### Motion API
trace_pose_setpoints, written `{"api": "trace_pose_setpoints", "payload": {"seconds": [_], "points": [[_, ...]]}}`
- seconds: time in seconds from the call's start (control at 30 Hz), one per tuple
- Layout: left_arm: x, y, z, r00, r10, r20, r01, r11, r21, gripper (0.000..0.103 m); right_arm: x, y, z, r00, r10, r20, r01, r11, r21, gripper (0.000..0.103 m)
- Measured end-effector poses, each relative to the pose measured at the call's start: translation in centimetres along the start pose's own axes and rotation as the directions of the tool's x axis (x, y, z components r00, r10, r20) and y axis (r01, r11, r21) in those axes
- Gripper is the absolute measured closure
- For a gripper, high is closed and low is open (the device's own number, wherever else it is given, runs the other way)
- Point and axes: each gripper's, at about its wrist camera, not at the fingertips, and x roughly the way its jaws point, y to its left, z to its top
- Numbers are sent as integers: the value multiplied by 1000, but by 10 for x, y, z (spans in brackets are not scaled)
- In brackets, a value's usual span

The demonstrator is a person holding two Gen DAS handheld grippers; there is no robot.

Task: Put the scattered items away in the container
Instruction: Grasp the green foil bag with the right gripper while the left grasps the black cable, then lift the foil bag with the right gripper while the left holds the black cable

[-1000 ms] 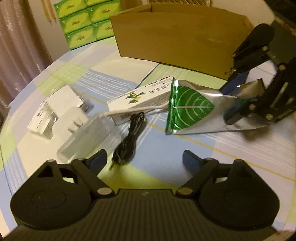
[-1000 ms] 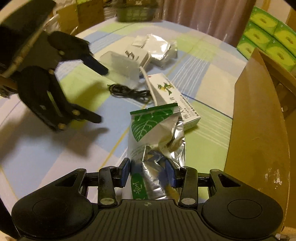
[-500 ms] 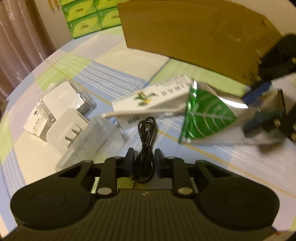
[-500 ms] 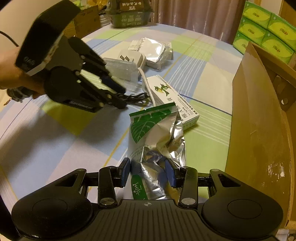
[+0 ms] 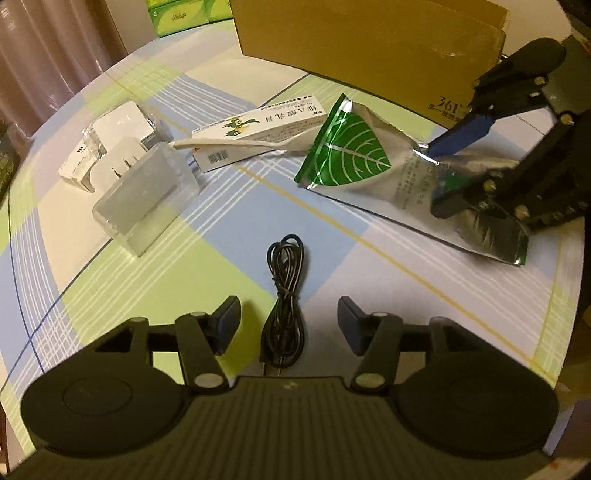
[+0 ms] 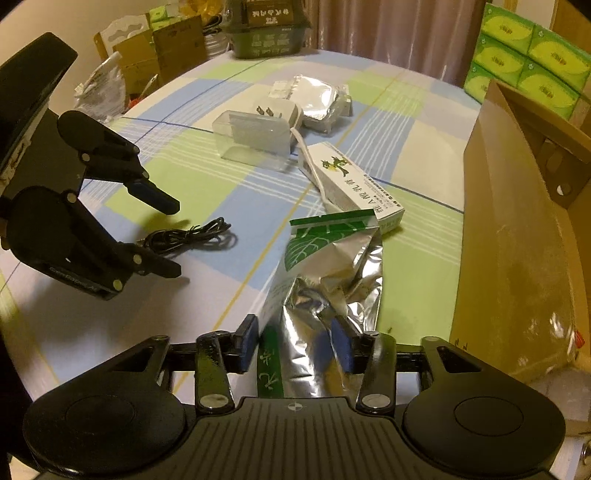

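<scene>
Checked tablecloth (image 5: 207, 229) under scattered items, cardboard box (image 5: 362, 48) at the far edge. Left gripper (image 5: 288, 325): fingers spread wide and holding nothing, one on each side of the near end of a coiled black cable (image 5: 284, 291) that lies flat on the cloth. Right gripper (image 6: 295, 343): fingers closed onto the crumpled lower part of a silver foil pouch (image 6: 332, 273) with a green leaf print; whether the pouch hangs clear of the cloth or rests on it cannot be told. In the left wrist view the pouch (image 5: 369, 162) stretches from the right gripper (image 5: 447, 173) toward a long white carton (image 5: 258, 129), its green end just beside the carton. A white cord (image 5: 236, 144) runs across the carton from a white charger (image 5: 122, 158), which sits against a clear plastic case (image 5: 147, 206); a wrapped white packet (image 5: 110, 129) lies behind them. Charger, case, packet and carton lie between the cable and the far left of the table, well apart from the box. In the right wrist view the box (image 6: 517, 229) stands at right, its open top facing up, near the pouch; green tissue packs (image 6: 528, 48) are stacked behind it, and a dark green container (image 6: 269, 33) and brown cartons (image 6: 162, 48) sit beyond the table's far edge.
</scene>
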Motion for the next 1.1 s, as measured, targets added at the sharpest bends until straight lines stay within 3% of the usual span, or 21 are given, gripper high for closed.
{"api": "trace_pose_setpoints", "payload": {"seconds": [0.03, 0.07, 0.23, 0.4, 0.53, 0.6, 0.67, 0.83, 0.93, 1.0, 1.1], "points": [[1, 0, 2, 1000, 1, 3, -1, 1000, -1, 50, -1, -1, 0, 1000, -12, 9, 12, 1000, 9, 30], [2, 0, 3, 1000, -1, 5, 1, 1000, -5, 50, -3, -3, 0, 1000, -22, 22, 22, 1000, 16, 20], [9, 1, 7, 1000, -6, 0, 6, 1000, -15, 50, 0, -10, 6, 999, -25, 20, 23, 998, 66, 19], [11, 2, 7, 1000, -25, -2, 24, 999, -31, 50, 23, -22, 17, 997, -22, -75, 32, 990, 137, 19], [12, 3, 9, 999, -34, -5, 34, 999, -40, 49, 34, -20, 19, 992, -19, -124, 35, 992, 122, 19], [13, 3, 10, 999, -37, -6, 37, 998, -42, 49, 38, -21, 18, 990, 0, -141, 19, 991, 135, 20], [13, 4, 11, 999, -43, -14, 42, 998, -45, 49, 38, -21, 16, 990, -5, -141, 26, 989, 145, 29], [13, 7, 10, 998, -61, -32, 59, 996, -71, 52, 34, -22, 13, 992, -12, -124, 29, 989, 142, 38], [11, 11, 8, 996, -80, -35, 76, 992, -104, 68, 31, -20, 11, 994, -11, -105, 25, 991, 135, 45], [9, 12, 7, 996, -78, -39, 74, 992, -105, 87, 29, -18, 11, 996, -12, -90, 24, 991, 130, 49], [6, 11, 5, 996, -78, -46, 74, 993, -95, 88, 25, -17, 9, 998, -11, -66, 20, 991, 134, 53]]}}
